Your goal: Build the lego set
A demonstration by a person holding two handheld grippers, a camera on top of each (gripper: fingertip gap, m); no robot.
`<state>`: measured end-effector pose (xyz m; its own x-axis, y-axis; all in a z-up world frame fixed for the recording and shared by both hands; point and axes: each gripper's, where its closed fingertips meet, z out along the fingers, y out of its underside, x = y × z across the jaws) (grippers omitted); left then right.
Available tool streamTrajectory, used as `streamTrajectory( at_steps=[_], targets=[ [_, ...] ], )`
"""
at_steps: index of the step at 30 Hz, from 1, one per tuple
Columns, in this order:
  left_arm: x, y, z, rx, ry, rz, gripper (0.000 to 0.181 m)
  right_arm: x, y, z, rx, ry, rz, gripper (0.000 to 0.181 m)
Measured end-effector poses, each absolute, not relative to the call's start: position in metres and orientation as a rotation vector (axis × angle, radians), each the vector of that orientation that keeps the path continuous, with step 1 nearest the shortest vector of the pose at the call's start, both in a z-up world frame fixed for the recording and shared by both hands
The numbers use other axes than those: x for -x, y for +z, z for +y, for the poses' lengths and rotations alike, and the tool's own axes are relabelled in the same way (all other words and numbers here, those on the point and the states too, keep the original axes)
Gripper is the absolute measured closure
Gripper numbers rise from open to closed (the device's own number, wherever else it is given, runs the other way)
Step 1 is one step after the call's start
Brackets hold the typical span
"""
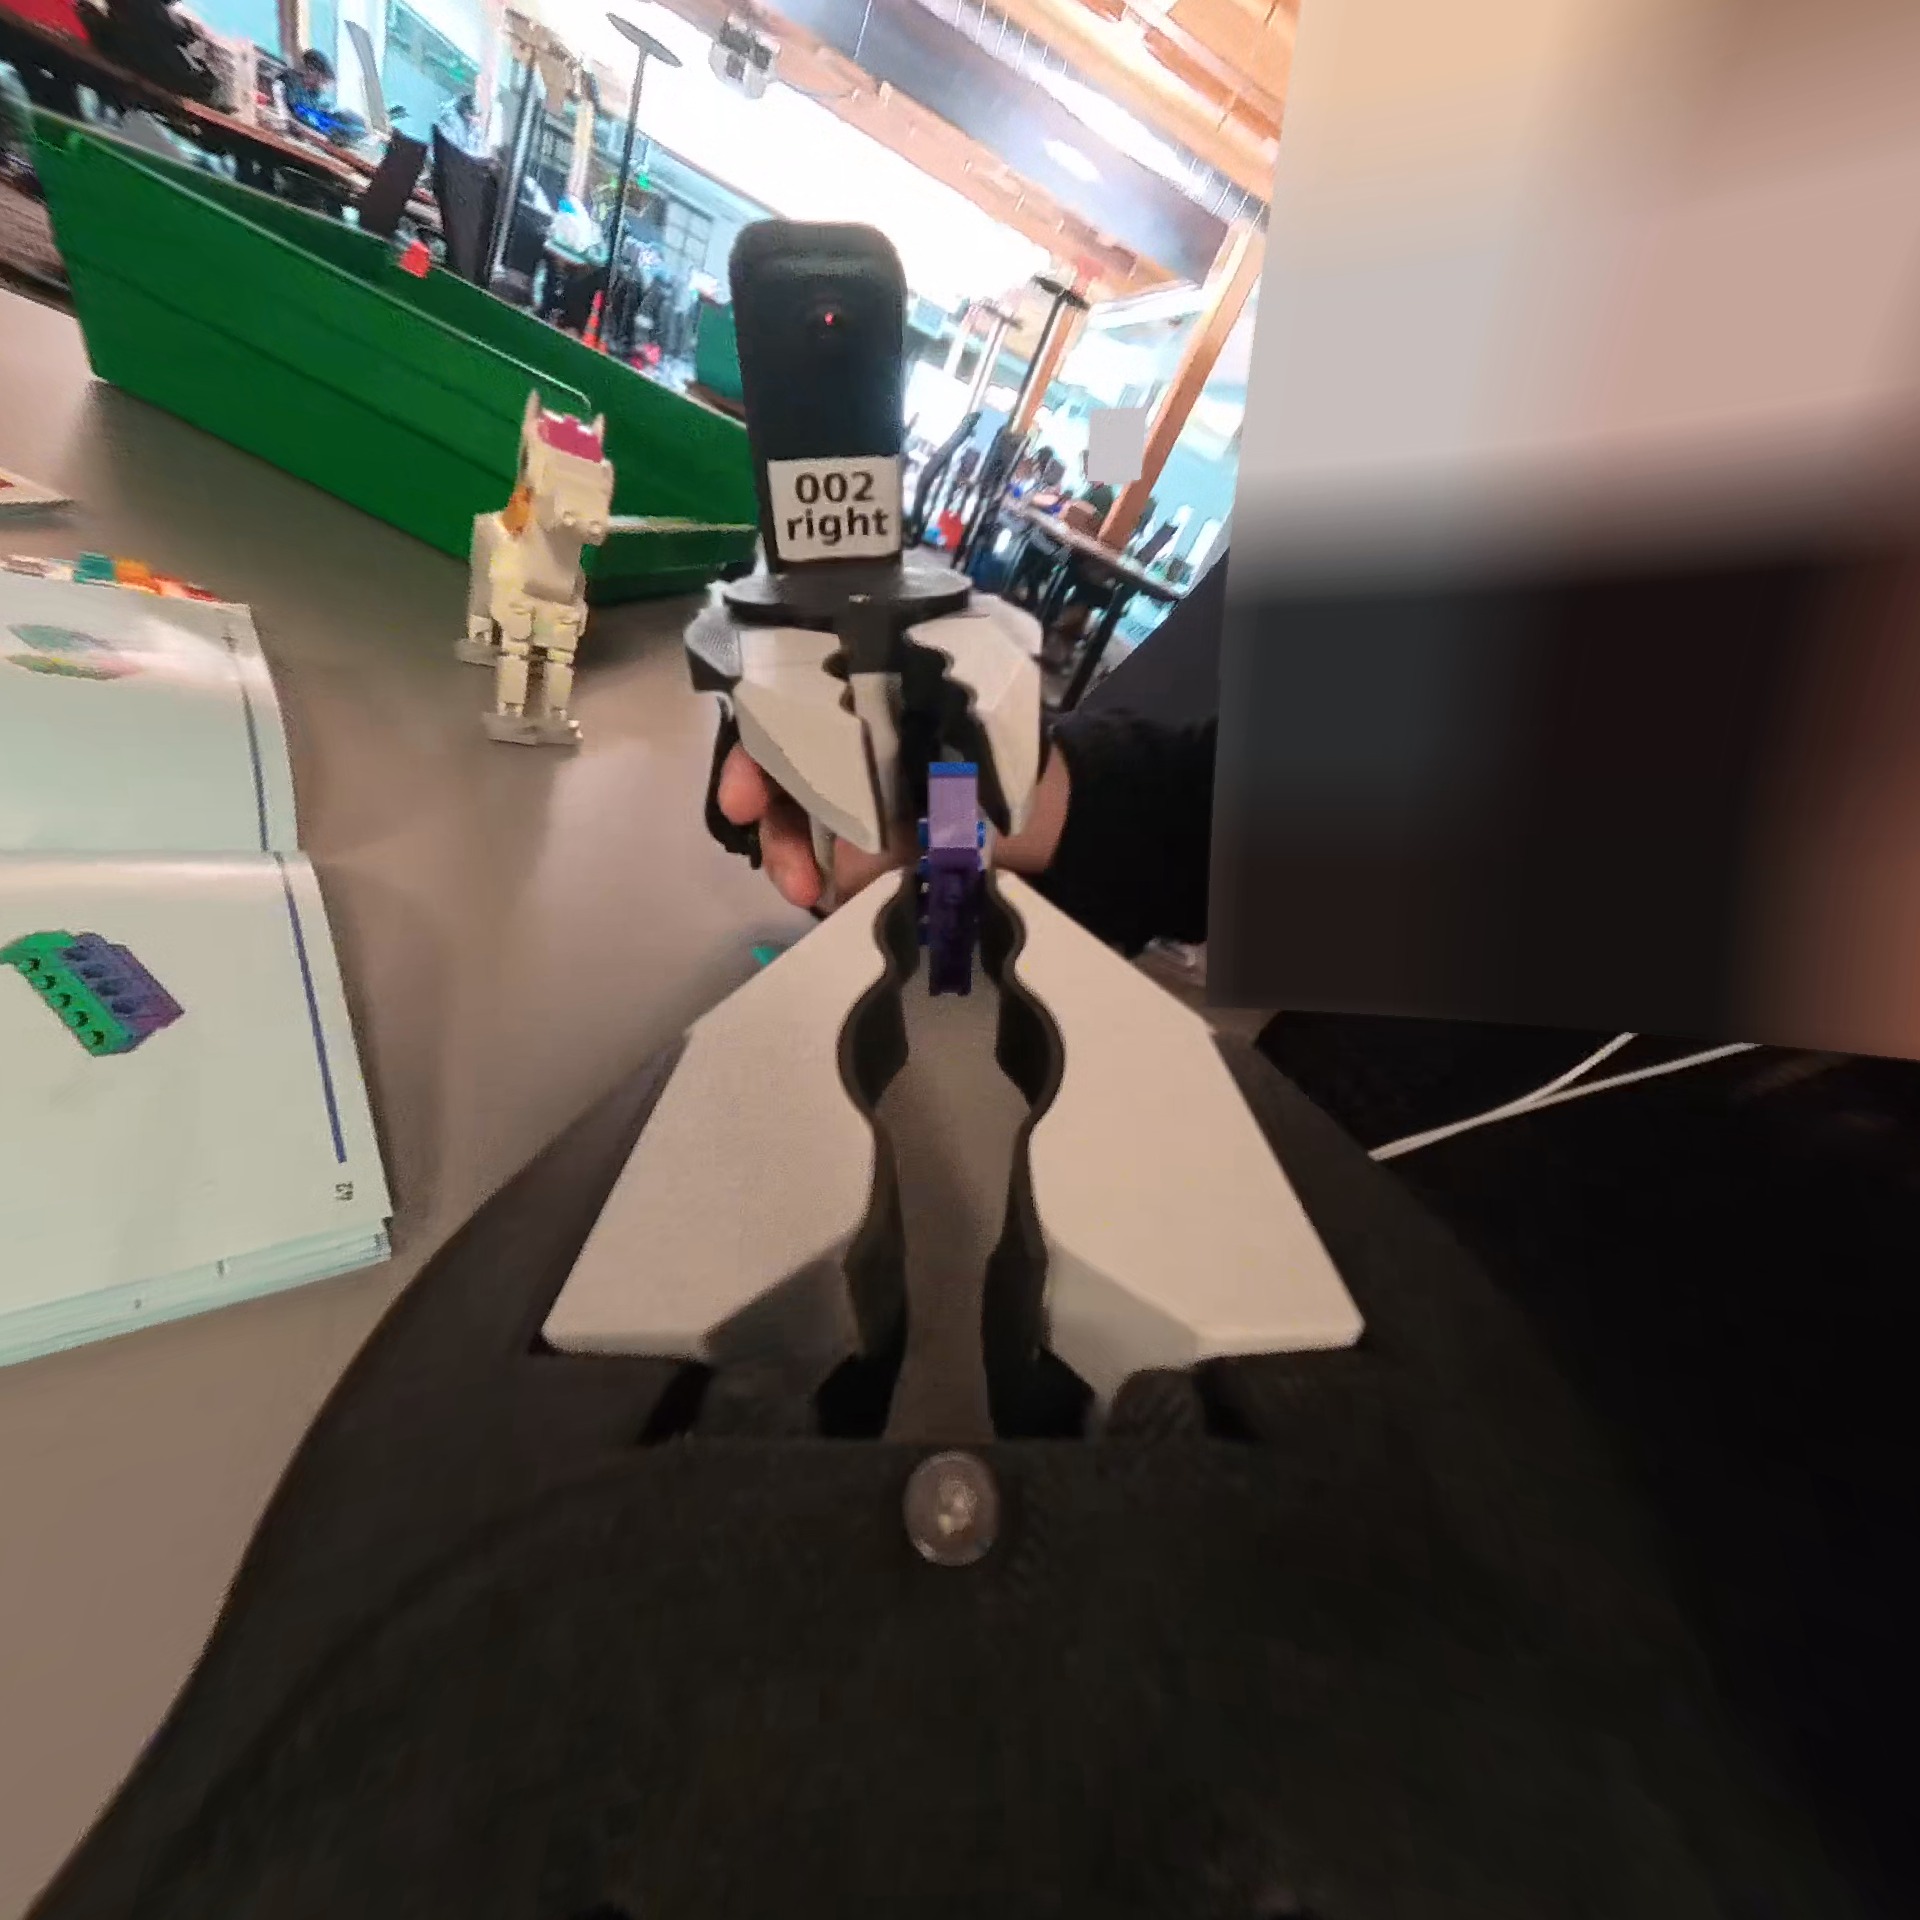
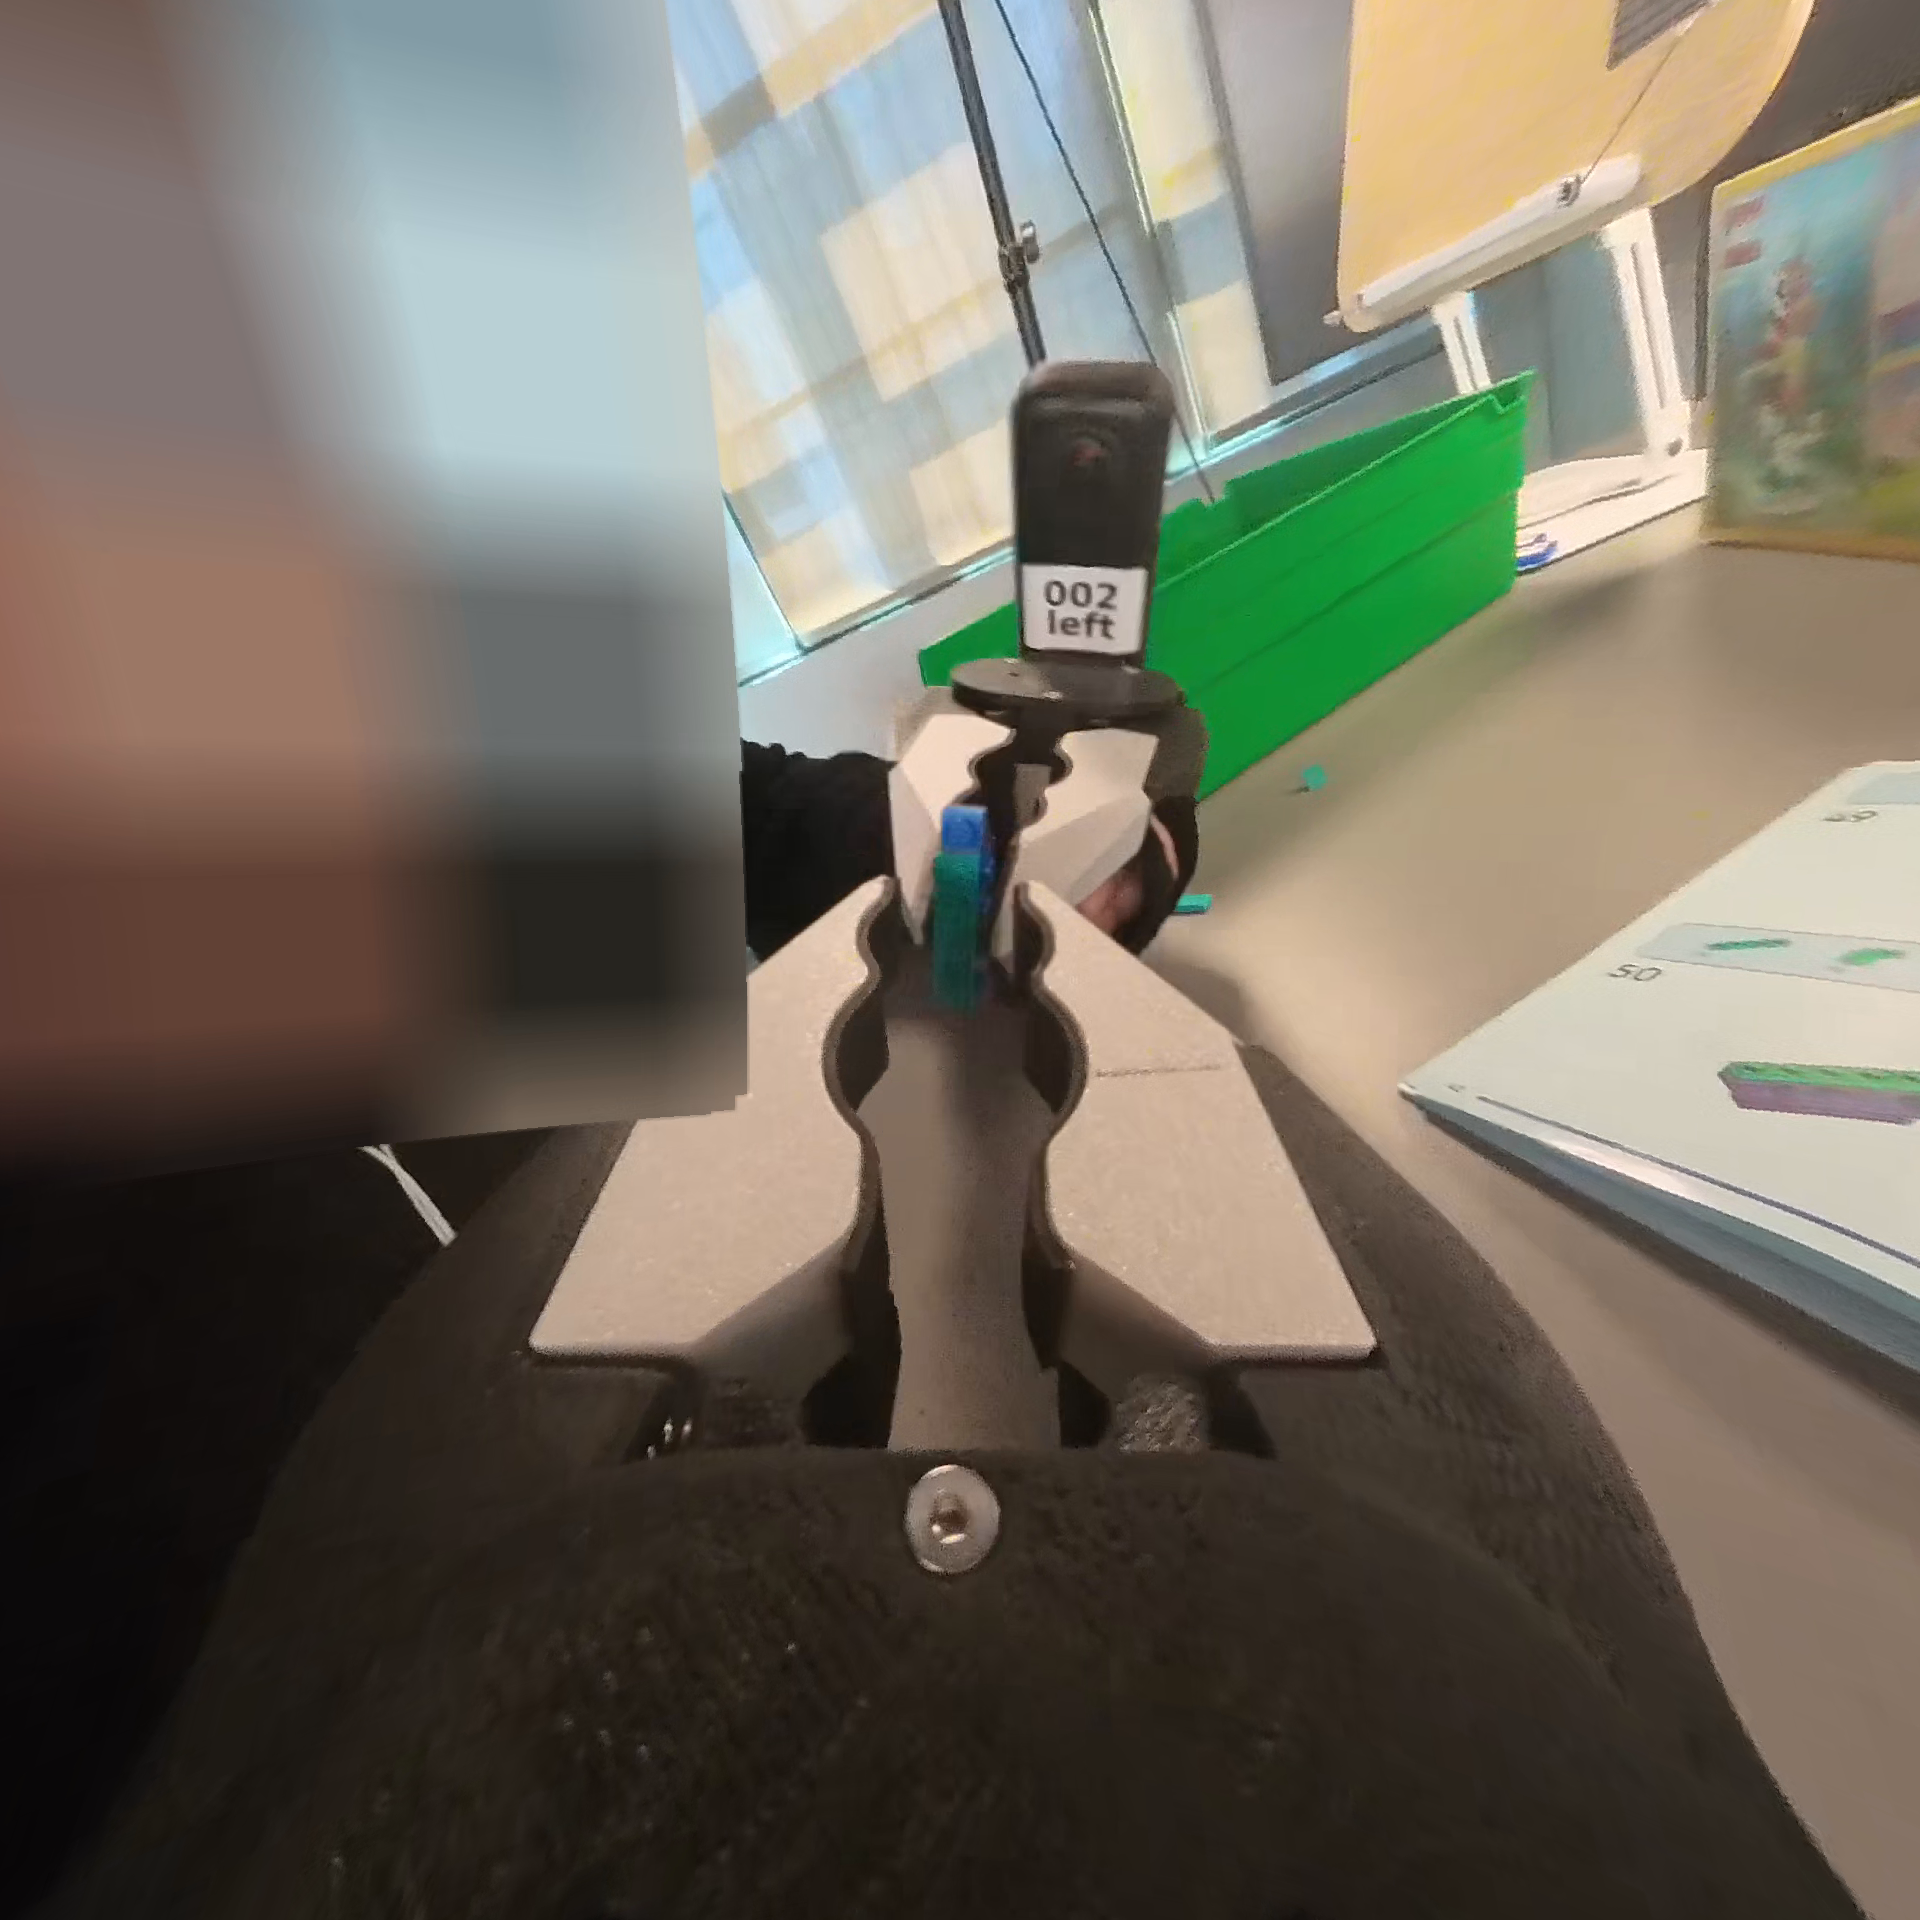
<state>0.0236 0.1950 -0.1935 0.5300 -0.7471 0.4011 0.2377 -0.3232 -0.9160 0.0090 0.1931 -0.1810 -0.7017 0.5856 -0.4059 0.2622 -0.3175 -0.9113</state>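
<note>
I hold a small brick assembly between both grippers, above the grey table. In the left wrist view it [image 1: 951, 831] looks purple with blue parts; in the right wrist view it [image 2: 958, 940] shows a teal-green side with a blue piece on top. My left gripper [image 1: 951, 899] is shut on its near end. My right gripper [image 2: 956, 909] faces it tip to tip and is shut on the other end. The right gripper's fingers [image 1: 821, 758] and the left gripper's fingers [image 2: 1081, 831] show in the opposite views, each held by a hand in a dark sleeve.
An open instruction booklet [image 1: 156, 1039] lies on the table; it also shows in the right wrist view [image 2: 1714, 1091]. A white brick animal [image 1: 535, 582] stands before a green bin [image 1: 312, 343]. Loose teal pieces [image 2: 1314, 776] lie near the bin [image 2: 1351, 582]. A set box [image 2: 1818, 343] stands at far right. Both grippers' tips are close together, under 4 cm apart. From either gripper's tips it is about 25 centimeters to the white brick animal [image 1: 535, 582].
</note>
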Motion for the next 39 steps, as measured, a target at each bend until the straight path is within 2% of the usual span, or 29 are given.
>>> streamTrajectory(
  at_steps=[1, 11, 30, 39],
  targets=[
    [-0.025, -0.195, 0.195, 1.618, -1.028, 0.459, 0.171, -0.008, -0.182, 0.193, 1.091, 2.11, -1.682, 0.163],
    [-0.037, -0.193, 0.186, 1.596, -1.084, 0.521, 0.171, -0.018, -0.184, 0.182, 1.035, 2.06, -1.809, 0.174],
    [-0.054, -0.19, 0.174, 1.556, -1.221, 0.577, 0.171, -0.041, -0.18, 0.169, 0.902, 2.277, -1.922, 0.173],
    [-0.024, -0.192, 0.2, 1.588, -0.917, 0.421, 0.171, -0.01, -0.183, 0.195, 1.007, 1.845, -1.774, 0.173]
  ],
)
